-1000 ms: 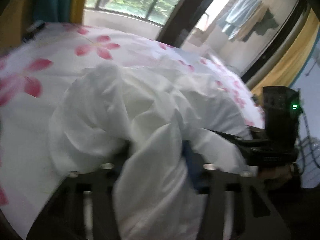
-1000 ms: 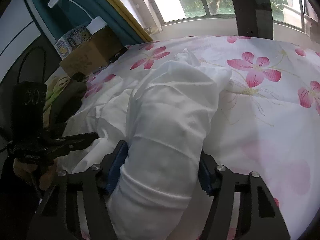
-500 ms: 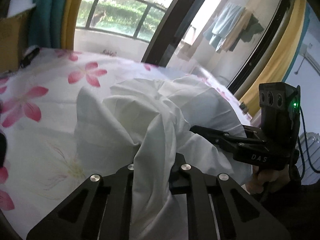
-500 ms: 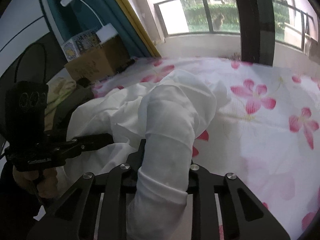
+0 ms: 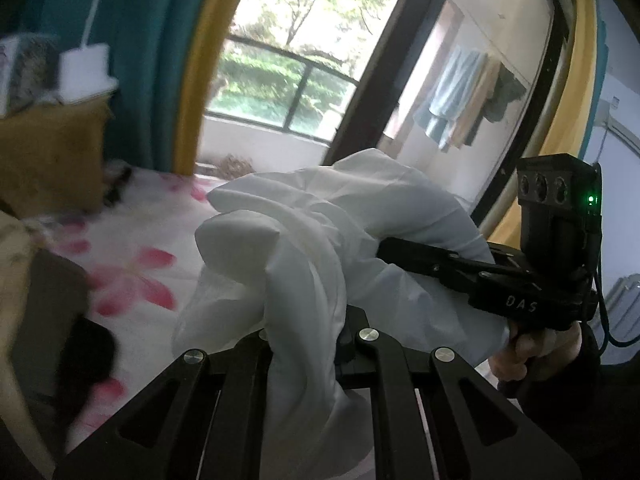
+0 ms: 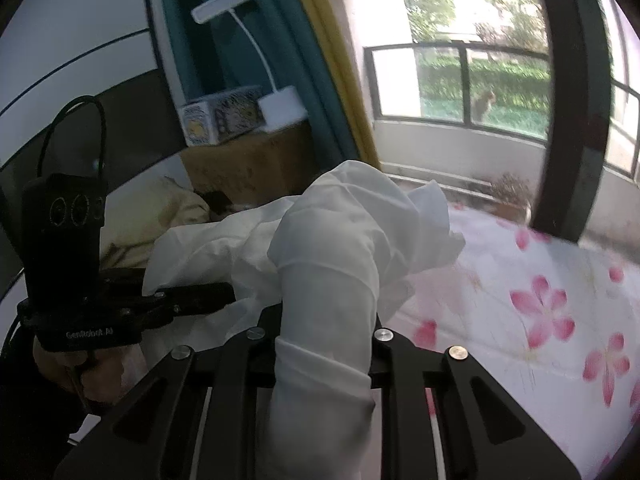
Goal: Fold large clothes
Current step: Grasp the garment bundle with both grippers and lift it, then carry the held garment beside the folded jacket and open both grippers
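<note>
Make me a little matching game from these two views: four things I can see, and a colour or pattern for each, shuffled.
Things:
1. garment held in both grippers
2. bedsheet
3. curtain beside the window
4. cardboard box

Descriptions:
A. brown
B. plain white
C. teal with a yellow edge
D. white with pink flowers

Pairs: 1-B, 2-D, 3-C, 4-A
</note>
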`<state>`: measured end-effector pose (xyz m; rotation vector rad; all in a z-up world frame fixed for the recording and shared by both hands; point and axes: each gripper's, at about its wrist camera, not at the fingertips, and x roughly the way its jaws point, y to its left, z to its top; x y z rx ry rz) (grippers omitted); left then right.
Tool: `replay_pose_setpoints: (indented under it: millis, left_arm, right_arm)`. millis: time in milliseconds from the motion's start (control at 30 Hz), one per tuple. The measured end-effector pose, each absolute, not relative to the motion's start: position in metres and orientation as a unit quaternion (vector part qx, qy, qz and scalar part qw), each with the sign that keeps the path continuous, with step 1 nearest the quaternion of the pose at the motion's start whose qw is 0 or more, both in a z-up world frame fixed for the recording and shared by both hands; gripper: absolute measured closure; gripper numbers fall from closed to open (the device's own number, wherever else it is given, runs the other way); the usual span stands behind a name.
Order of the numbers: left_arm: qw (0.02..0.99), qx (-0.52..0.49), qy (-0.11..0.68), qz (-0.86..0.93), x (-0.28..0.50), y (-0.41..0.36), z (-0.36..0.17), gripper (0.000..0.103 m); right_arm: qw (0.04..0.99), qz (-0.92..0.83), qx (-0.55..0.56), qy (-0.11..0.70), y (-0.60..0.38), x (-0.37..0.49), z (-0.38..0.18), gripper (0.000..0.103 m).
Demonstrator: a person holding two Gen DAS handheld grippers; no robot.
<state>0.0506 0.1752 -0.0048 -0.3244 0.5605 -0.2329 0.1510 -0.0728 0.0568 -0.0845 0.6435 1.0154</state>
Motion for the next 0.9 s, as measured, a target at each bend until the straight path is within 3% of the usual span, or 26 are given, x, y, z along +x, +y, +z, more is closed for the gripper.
replay_pose_setpoints:
  millis: [367, 700, 833, 900]
  left_arm:
    - [0.962, -0.119, 0.242, -0.043, 0.037, 0.24, 0.036, 0.093]
    - [0.916, -0.163, 0.367, -0.031, 0.093, 0.262, -0.049, 0.088]
    - [0.903, -0.174, 0.393, -0.02, 0.108, 0.267, -0.068, 0.075]
    - [0.9, -0.178, 0.397, -0.017, 0.109, 0.27, -0.072, 0.074]
  right_arm:
    - [0.81, 0.525, -0.002, 0.26, -0.012, 0.158, 0.082, 0.084]
    - [0.793, 0.493, 0.005, 0.358, 0.011, 0.193, -0.003, 0.082]
    - [0.794, 0.455, 0.013, 0.403, 0.002, 0.215, -0.032, 0.074]
    - [0.795, 0.443, 0.017, 0.414, -0.006, 0.219, -0.04, 0.068]
